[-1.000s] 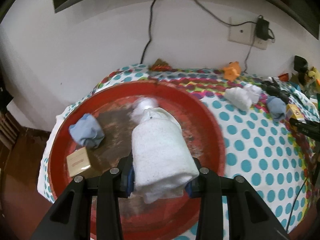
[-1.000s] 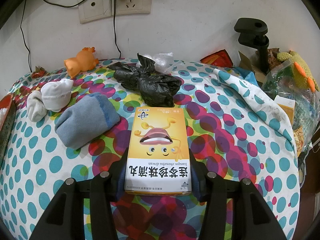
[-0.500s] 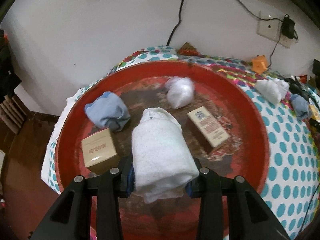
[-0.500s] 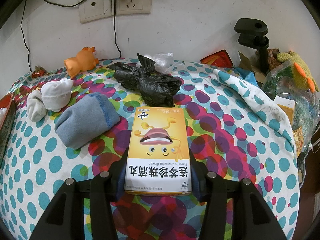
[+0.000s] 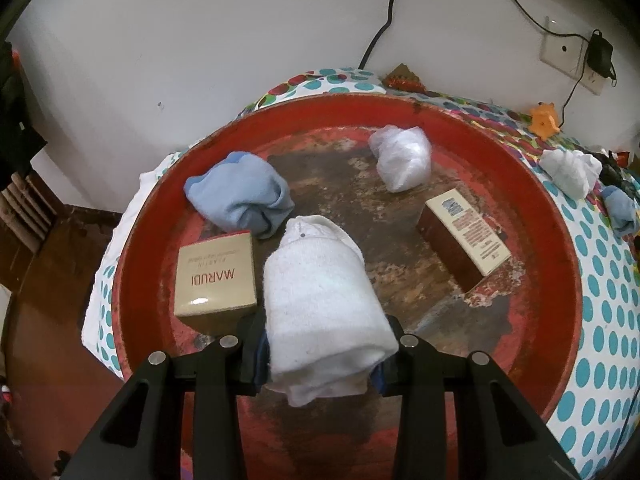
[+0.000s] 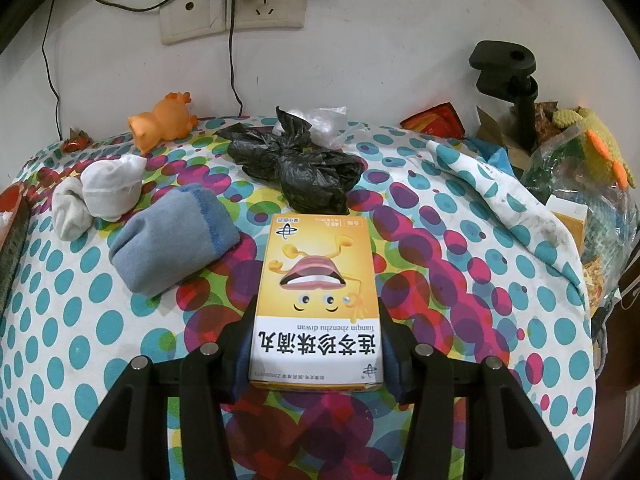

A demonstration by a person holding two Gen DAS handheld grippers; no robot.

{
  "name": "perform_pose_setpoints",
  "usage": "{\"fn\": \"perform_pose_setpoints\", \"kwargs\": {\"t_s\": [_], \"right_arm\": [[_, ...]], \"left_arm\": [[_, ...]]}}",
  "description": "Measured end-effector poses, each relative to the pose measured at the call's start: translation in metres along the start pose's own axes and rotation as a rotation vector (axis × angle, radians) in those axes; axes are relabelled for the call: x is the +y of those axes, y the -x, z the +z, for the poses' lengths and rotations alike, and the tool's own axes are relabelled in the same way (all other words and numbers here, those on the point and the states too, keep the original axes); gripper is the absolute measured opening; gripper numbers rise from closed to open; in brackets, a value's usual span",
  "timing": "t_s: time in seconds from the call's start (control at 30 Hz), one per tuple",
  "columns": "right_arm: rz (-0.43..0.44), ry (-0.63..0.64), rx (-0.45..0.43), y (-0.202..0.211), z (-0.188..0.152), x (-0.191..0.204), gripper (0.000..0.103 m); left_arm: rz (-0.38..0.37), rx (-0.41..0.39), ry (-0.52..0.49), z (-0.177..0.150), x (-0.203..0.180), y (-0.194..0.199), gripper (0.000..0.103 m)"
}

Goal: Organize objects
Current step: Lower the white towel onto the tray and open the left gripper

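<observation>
My left gripper (image 5: 322, 354) is shut on a rolled white towel (image 5: 320, 296) and holds it above the round red tray (image 5: 560, 264). In the tray lie a blue sock bundle (image 5: 240, 196), a beige MARUDI box (image 5: 216, 276), a white plastic wad (image 5: 402, 158) and a long brown box (image 5: 464, 236). My right gripper (image 6: 316, 356) is shut on a yellow medicine box (image 6: 318, 300) over the polka-dot cloth (image 6: 480, 292). A blue sock roll (image 6: 172, 244) and white socks (image 6: 100, 192) lie to its left.
A black plastic bag (image 6: 300, 164), an orange toy (image 6: 162, 124) and a red wrapper (image 6: 434, 120) lie near the wall. A black clamp (image 6: 508, 80) and bagged clutter (image 6: 580, 168) stand at the right. Wall sockets with cables (image 6: 236, 12) are behind.
My left gripper with the towel has moved back and up over the tray, so more of the tray and its boxes show. The right gripper and its box have not moved.
</observation>
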State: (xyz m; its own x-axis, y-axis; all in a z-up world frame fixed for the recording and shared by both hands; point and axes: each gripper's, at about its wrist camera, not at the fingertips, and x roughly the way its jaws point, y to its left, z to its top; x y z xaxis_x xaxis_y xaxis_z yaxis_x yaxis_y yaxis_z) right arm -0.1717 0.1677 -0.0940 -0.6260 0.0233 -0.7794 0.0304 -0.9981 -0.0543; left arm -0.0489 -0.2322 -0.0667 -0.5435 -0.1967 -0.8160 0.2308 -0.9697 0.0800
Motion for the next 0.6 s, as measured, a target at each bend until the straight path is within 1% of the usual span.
{"fn": "perform_pose_setpoints", "kwargs": {"t_s": [0.23, 0.53, 0.6], "right_arm": [[-0.007, 0.006, -0.002, 0.0001, -0.0004, 0.0005, 0.052], [-0.024, 0.022, -0.005, 0.0008, 0.0006, 0.0011, 0.052], [-0.027, 0.024, -0.005, 0.0012, 0.001, -0.0021, 0.053]], "left_arm": [[-0.003, -0.003, -0.003, -0.0051, 0.0031, -0.0013, 0.037], [-0.034, -0.01, -0.026, -0.0073, 0.0032, 0.0006, 0.04], [-0.04, -0.017, -0.036, -0.0076, 0.0031, 0.0024, 0.047]]}}
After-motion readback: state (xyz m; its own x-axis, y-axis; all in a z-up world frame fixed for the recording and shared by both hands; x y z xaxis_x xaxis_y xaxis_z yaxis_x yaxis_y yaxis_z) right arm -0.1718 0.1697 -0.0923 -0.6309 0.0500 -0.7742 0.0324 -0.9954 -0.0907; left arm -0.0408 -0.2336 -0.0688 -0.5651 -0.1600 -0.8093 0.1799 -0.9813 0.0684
